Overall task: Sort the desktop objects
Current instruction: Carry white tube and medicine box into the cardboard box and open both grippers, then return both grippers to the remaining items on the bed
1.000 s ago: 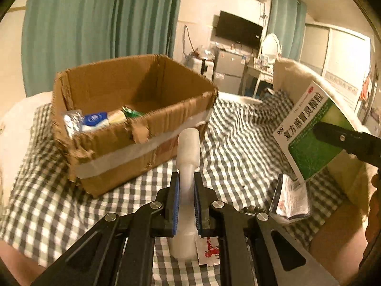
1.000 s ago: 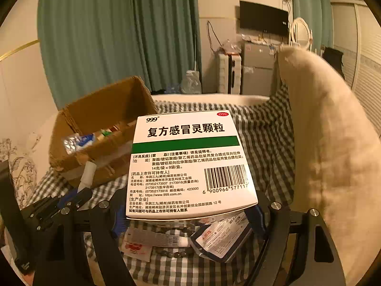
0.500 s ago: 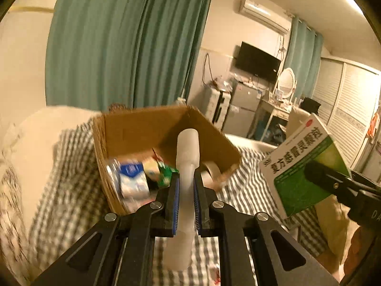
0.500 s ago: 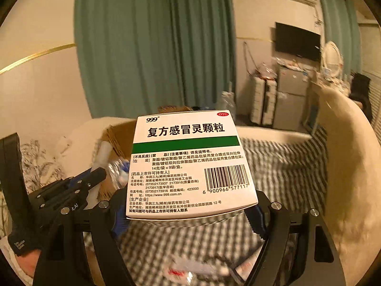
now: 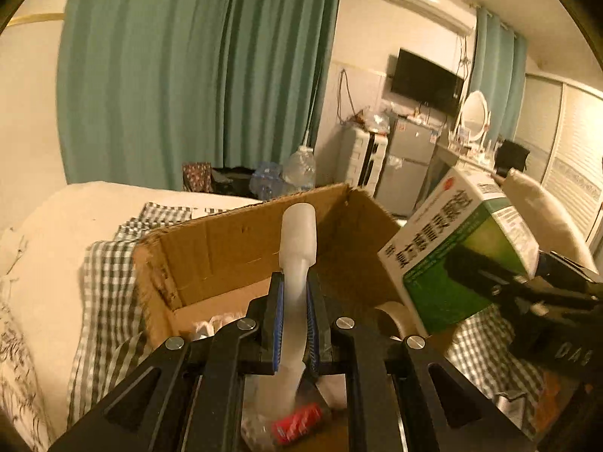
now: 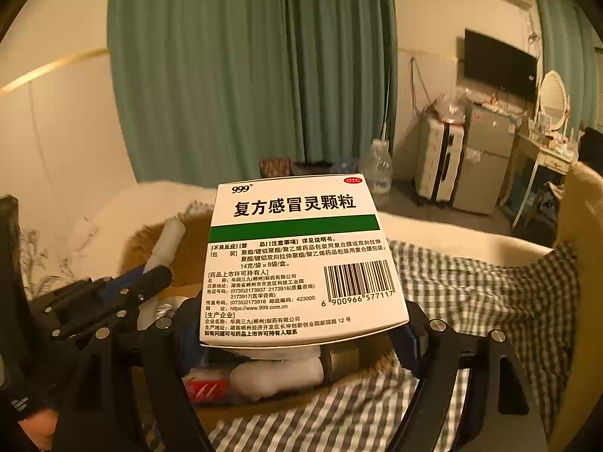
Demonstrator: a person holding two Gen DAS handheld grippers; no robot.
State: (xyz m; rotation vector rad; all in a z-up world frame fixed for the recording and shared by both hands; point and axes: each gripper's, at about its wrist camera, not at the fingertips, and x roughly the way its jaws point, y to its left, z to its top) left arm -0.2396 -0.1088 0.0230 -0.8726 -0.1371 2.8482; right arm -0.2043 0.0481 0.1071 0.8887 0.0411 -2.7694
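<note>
Left gripper [image 5: 293, 324] clamped on a white tube [image 5: 296, 263] over the cardboard box [image 5: 226, 248], right gripper [image 6: 301, 339] clamped wide on a medicine box [image 6: 297, 260] above the same box's edge, checked cloth [image 6: 490, 301] beneath

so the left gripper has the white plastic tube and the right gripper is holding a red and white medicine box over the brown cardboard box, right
Not quite: the medicine box in the right gripper is green and white, as the right wrist view shows. The left gripper does hold the white plastic tube over the brown cardboard box.
</note>
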